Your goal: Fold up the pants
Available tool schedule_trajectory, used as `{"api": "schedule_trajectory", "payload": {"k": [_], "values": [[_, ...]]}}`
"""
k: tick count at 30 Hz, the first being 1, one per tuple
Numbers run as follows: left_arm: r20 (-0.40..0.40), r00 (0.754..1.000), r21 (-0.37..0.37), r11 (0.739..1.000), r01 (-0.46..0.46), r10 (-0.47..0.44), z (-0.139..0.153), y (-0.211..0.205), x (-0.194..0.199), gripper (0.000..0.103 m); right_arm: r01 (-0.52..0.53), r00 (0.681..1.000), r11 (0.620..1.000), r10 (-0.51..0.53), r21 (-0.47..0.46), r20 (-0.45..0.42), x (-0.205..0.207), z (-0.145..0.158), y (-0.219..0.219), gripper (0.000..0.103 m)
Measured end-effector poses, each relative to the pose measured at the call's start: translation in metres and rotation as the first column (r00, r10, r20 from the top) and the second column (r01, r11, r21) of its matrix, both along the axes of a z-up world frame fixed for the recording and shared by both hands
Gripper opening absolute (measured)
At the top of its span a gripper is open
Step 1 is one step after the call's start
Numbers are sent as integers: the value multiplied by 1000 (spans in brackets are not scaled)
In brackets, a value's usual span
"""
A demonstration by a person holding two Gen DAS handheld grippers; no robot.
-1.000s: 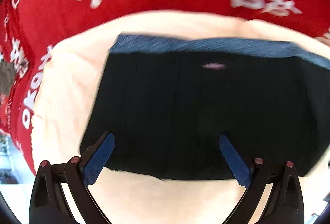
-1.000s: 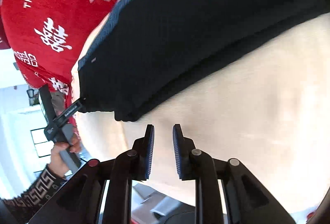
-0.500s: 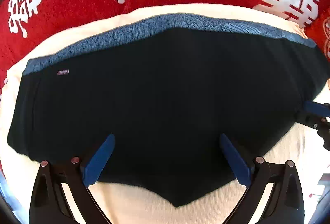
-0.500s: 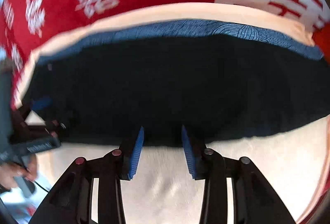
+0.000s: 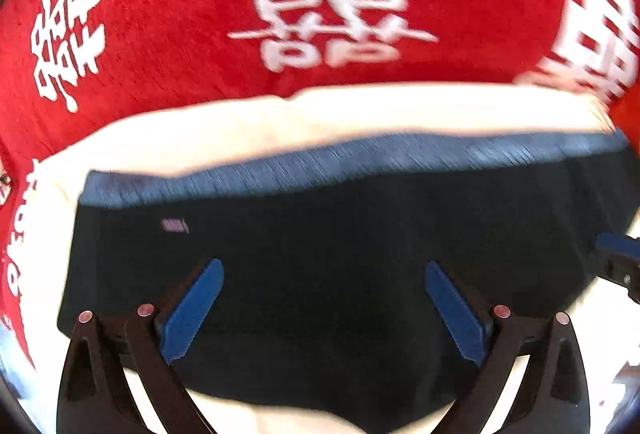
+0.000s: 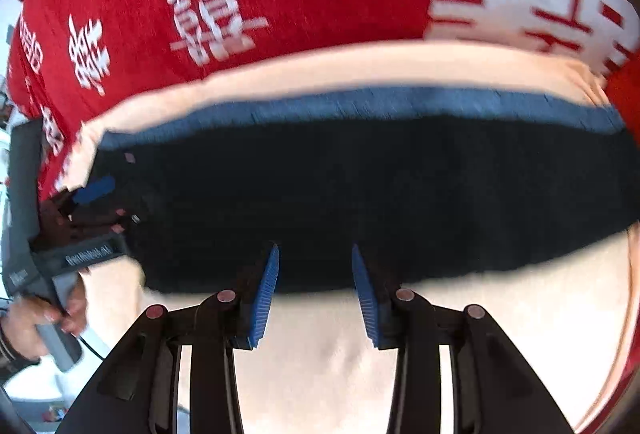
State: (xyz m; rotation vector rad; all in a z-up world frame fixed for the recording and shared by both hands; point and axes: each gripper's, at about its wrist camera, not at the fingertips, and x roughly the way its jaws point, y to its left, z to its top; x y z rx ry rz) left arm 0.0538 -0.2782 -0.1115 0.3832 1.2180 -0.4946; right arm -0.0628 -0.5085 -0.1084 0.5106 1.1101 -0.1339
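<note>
Left gripper (image 5: 323, 308): fingers spread wide, nothing between them. It hovers over the near left part of the pants (image 5: 320, 274); whether the tips touch the cloth cannot be told. The right wrist view shows it at the garment's left end, handle in the person's left hand (image 6: 44, 318).

The pants: dark garment with a blue waistband (image 5: 360, 162), lying in a compact wide shape on a cream cloth (image 5: 240, 122) that covers part of a red blanket (image 5: 160, 14) with white characters. The waistband runs along the far edge of the cream cloth; the dark hem sits toward its near edge, where a strip of cream remains bare. A small label (image 5: 174, 225) shows near the left end. Both views are motion-blurred.

Right gripper (image 6: 314, 290): fingers moderately apart, holding nothing, tips at the near hem right of the garment's middle. Contact cannot be confirmed.

Assessment: the step in hand appears to be taking the near hem with both tools for a fold toward the waistband. To do it well, each tool should catch every layer at the hem, not the top one alone. The cream cloth beneath must stay out of the grip. Both ends should lift evenly, so the hem lands parallel to the waistband.
</note>
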Motion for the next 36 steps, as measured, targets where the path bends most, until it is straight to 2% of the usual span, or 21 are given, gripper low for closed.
{"api": "schedule_trajectory", "payload": {"k": [2,4,7,8,10,11,12,13,14,16,18,20,22,24,25,27,31,33,34,35,36], "values": [[16,999,-5,999,-34,34,-4,4,19,102,-14,1000,999,12,50,28,33,0,3,42],[34,998,8,998,-55,55,-13,1,39,102,-28,999,998,25,63,43,70,-5,12,42],[68,995,73,995,-73,68,-31,20,55,102,-52,998,996,49,77,32,123,-21,28,41],[66,995,97,992,-81,75,-39,27,59,102,-65,998,995,63,82,19,134,-29,32,41],[18,992,156,980,-124,123,-62,55,65,102,-101,992,992,106,71,-66,152,-55,47,41],[8,991,143,980,-137,137,-65,68,65,102,-111,993,994,112,19,-48,149,-54,54,42],[16,992,97,987,-128,127,-60,81,62,102,-133,990,991,133,-10,-48,149,-51,62,43],[23,994,102,989,-110,108,-57,87,59,102,-168,984,985,166,-31,-63,149,-48,72,44],[22,996,126,988,-91,89,-54,92,55,102,-196,979,980,195,-24,-62,147,-43,78,44],[-2,999,76,996,-52,52,-40,107,45,102,-252,966,964,256,87,-44,146,-36,91,44],[56,997,64,996,-61,58,-24,121,39,102,-309,950,945,311,104,-8,156,-24,109,44],[99,990,70,991,-110,103,-15,140,43,102,-381,925,919,379,103,38,180,-12,133,44],[74,980,38,982,-185,182,-14,165,51,102,-432,902,891,426,141,73,214,-4,160,44],[38,964,51,963,-265,263,-28,191,63,102,-470,883,865,459,175,99,250,-2,189,46],[11,956,46,955,-295,294,-35,204,67,102,-483,876,859,473,171,100,262,-3,201,46],[-39,939,-39,938,-344,343,-42,224,71,102,-520,854,839,514,160,80,291,-12,230,46],[-17,949,-64,946,-317,316,-42,232,66,102,-594,804,801,594,73,20,321,-32,275,46],[-17,948,-87,944,-319,319,-43,238,61,102,-611,787,787,616,87,-32,334,-50,290,46],[-19,946,-94,942,-323,322,-43,241,60,102,-603,790,789,611,119,-44,340,-56,290,29],[-24,944,-99,938,-331,330,-42,244,59,102,-580,801,792,597,191,-45,344,-58,291,12],[-28,941,-104,936,-338,337,-43,244,62,102,-578,802,794,595,190,-50,346,-56,295,12]]}}
